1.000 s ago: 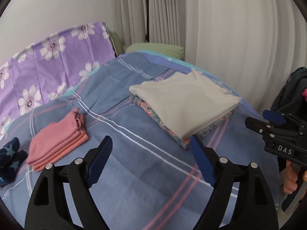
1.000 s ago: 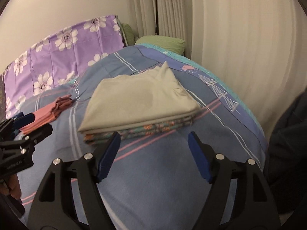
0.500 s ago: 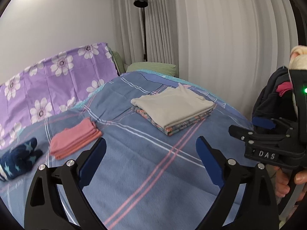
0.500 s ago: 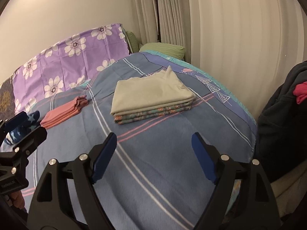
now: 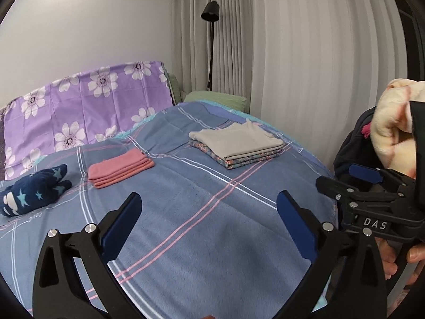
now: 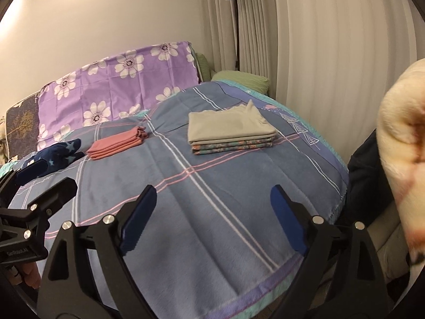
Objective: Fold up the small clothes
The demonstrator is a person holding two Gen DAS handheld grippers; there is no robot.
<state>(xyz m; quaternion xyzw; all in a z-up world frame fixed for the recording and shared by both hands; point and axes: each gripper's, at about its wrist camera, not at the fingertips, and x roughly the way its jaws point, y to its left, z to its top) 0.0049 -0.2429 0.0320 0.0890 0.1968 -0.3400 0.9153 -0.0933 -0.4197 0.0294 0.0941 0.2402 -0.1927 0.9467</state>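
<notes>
A folded beige garment [image 5: 236, 140] tops a stack with patterned cloth on the far right of the blue plaid bed [image 5: 191, 199]. Left of it lie a folded pink garment [image 5: 119, 168] and a dark blue star-printed piece [image 5: 34, 190]. The same beige stack [image 6: 228, 127], pink garment [image 6: 118, 143] and blue piece [image 6: 53, 156] show in the right wrist view. My left gripper [image 5: 209, 207] hangs over the near bed with jaws opening and nothing between them. My right gripper [image 6: 212, 202] is likewise opening and empty, well short of the clothes.
A purple flowered sheet [image 5: 87, 106] covers the bed's head, with a green pillow [image 5: 217, 98] beside it. A black floor lamp [image 5: 211, 26] stands against pale curtains. Dark clothing [image 6: 366, 180] and a cream fleece [image 6: 401, 159] hang close at the right.
Both grippers have pulled back from the beige stack and risen a little, so the whole bed now shows. Their jaws stand wider apart than before.
</notes>
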